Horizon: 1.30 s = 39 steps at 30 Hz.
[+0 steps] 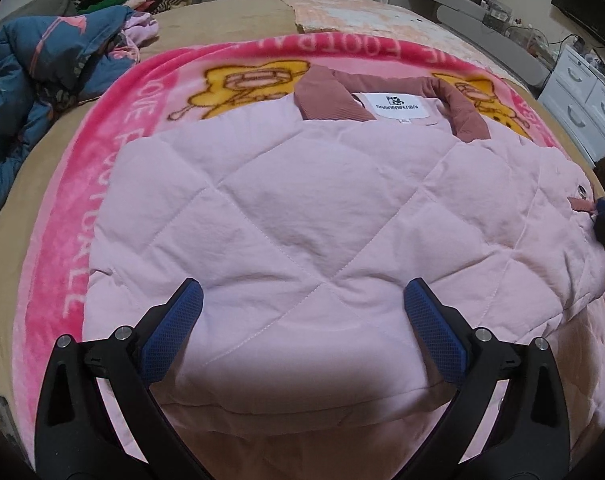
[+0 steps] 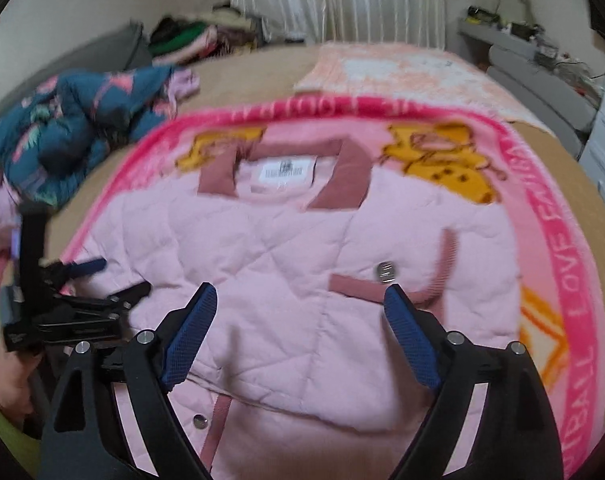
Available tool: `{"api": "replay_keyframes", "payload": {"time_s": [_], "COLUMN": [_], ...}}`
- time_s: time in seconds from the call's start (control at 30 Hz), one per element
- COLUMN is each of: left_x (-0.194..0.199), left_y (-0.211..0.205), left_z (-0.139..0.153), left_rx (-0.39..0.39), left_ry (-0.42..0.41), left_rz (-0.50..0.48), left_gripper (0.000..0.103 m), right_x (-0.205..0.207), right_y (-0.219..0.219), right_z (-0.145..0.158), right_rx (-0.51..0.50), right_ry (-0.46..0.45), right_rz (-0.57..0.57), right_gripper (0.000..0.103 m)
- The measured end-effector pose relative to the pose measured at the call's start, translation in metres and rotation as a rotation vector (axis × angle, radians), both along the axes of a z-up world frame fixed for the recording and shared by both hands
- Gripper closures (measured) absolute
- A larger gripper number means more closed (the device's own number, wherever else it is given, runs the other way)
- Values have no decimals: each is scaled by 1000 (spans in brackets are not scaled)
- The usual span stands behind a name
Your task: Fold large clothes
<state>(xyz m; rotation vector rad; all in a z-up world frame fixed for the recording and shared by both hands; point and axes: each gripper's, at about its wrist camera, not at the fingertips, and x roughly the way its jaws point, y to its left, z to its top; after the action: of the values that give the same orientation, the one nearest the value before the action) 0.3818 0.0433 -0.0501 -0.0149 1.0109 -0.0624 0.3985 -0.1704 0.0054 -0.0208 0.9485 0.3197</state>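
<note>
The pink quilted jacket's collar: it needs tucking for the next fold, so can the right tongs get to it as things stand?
Probably yes. The right tongs are open and empty above the jacket, and nothing lies between them and the collar at its far edge.

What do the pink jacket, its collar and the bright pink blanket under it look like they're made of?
Pink jacket: probably matte woven padded fabric, with diamond quilting and fine crinkles. Collar: ribbed knit, judging by its fine lines. Blanket: plush fleece, apparently, with a fuzzy sheen.
</note>
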Motion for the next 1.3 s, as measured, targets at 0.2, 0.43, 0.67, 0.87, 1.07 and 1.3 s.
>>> {"api": "replay_keyframes", "payload": {"time_s": [0.2, 0.43, 0.67, 0.87, 1.07, 1.3], "left_x": [1, -2, -14, -31, -46, -63], "left_y": [-1, -2, 8, 10, 6, 5], "left_z": [-2, 1, 16, 35, 53, 76], "left_rx": [4, 11, -24, -48, -49, -58], "left_ry": [0, 7, 18, -6, -36, -79], "left_rz": [-13, -12, 10, 18, 19, 24], "left_gripper": [8, 8, 8, 8, 8, 8], "right_x": [18, 14, 5, -11, -31, -48], "right_y": [2, 1, -9, -22, -36, -47], "right_z": [-52, -52, -43, -27, -4, 21], "right_rx": [-6, -7, 18, 62, 83, 98], "right_ry": [114, 98, 70, 42, -1, -52], "right_rz": [-22, -23, -45, -69, -96, -107], "right_gripper": [12, 11, 9, 7, 6, 5]}}
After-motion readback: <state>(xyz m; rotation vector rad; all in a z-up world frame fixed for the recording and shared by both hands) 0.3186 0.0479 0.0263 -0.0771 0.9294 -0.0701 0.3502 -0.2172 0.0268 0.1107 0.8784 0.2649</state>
